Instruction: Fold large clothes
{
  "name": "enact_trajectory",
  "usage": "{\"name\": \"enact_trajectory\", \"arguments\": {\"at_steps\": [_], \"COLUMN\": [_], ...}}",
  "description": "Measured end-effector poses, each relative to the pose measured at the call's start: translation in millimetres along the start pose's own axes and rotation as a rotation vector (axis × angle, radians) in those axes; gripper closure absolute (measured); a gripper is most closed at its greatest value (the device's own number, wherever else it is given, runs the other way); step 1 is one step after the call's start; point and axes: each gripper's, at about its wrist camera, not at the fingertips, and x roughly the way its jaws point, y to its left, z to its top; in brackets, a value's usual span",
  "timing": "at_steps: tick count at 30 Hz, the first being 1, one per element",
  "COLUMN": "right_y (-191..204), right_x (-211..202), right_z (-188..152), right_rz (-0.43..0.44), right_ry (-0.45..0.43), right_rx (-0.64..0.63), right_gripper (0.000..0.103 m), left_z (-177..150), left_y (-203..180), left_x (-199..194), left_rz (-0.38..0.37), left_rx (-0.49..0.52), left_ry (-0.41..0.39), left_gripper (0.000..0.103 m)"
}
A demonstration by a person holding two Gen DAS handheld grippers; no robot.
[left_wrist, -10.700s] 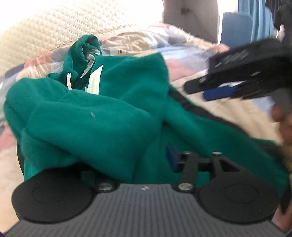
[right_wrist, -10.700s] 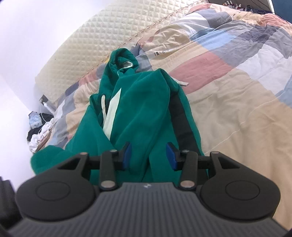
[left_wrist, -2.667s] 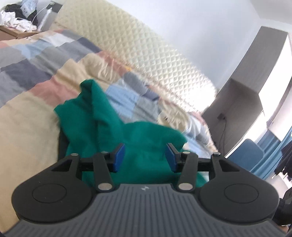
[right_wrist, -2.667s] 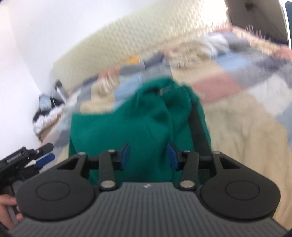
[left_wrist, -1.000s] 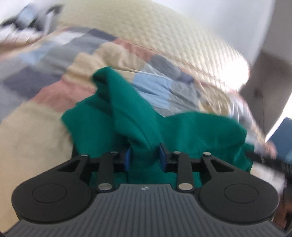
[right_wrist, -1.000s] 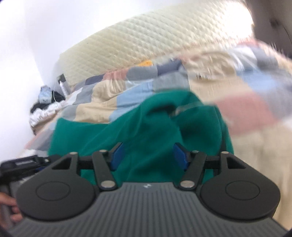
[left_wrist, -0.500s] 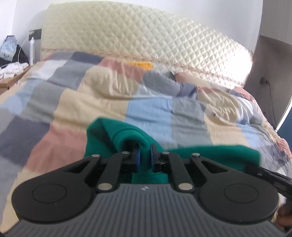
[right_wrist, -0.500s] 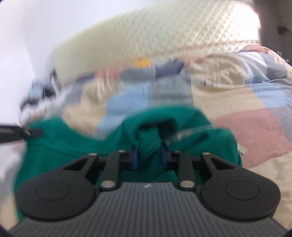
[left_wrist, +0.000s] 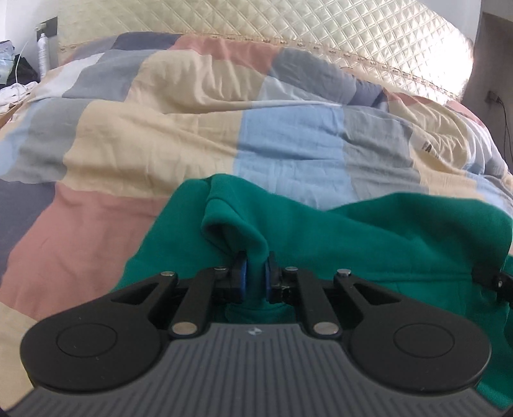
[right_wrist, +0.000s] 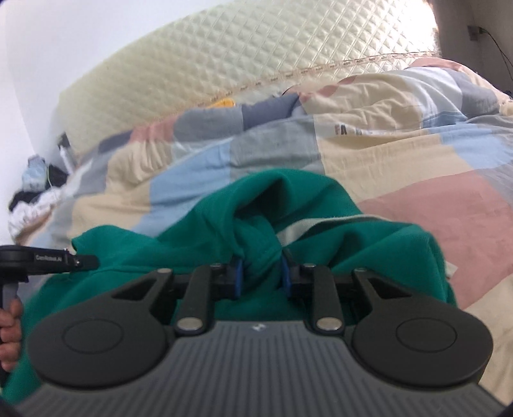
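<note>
A green hoodie (left_wrist: 368, 237) lies bunched on the patchwork quilt (left_wrist: 160, 134). My left gripper (left_wrist: 255, 272) is shut on a raised fold of its fabric. In the right wrist view the hoodie (right_wrist: 198, 237) shows a pale stripe, and my right gripper (right_wrist: 260, 272) is shut on another bunched fold. The left gripper's body shows at the left edge of the right wrist view (right_wrist: 48, 258), held by a hand. The right gripper's tip shows at the right edge of the left wrist view (left_wrist: 493, 282).
A quilted cream headboard (left_wrist: 288, 29) runs along the back of the bed. A nightstand with clutter and a bottle (left_wrist: 41, 51) stands at the far left. A dark wall panel with a cable (right_wrist: 481, 32) is at the far right.
Both grippers have closed on folds of the hoodie and lifted them. The views have tilted up toward the headboard, and the hoodie now sits low in both frames.
</note>
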Motion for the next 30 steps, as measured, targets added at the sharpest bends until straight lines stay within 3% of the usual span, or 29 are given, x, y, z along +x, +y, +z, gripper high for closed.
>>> {"name": "enact_trajectory", "arguments": {"at_steps": [2,5,9,13,22,24,30], "right_y": [-2,-6,-5,1,20,23,29], "right_x": [4,4,-6,-36,-142,-165,-211], "right_z": [-4,-6,1,6,-12,-22,-53], "right_rz": [0.015,0.028,0.050,0.057,0.125,0.129,0.170], "right_ry": [0.004,0.014,0.021,0.000,-0.008,0.011,0.046], "right_rx": [-0.007,0.010,0.036,0.027,-0.023,-0.024,0.026], "right_gripper": [0.076,0.075,0.068,0.049,0.048,0.048,0.048], "left_z": [-1,-2,-10,-26,-105,-128,-176], "left_y": [6,1,-5,-18,-71,-79,-76], "left_x": [-3,-16,-53,-97,-197,-217,-245], "left_rz": [-0.027,-0.027,-0.051,-0.098,-0.205,-0.209,-0.204], "left_rx": [-0.031,0.013,0.004,-0.008,0.018,0.039,-0.032], "left_ry": [-0.004,-0.014,-0.037,-0.054,-0.061,-0.054,-0.039], "left_gripper": [0.090,0.088,0.060,0.059,0.059,0.059,0.059]}}
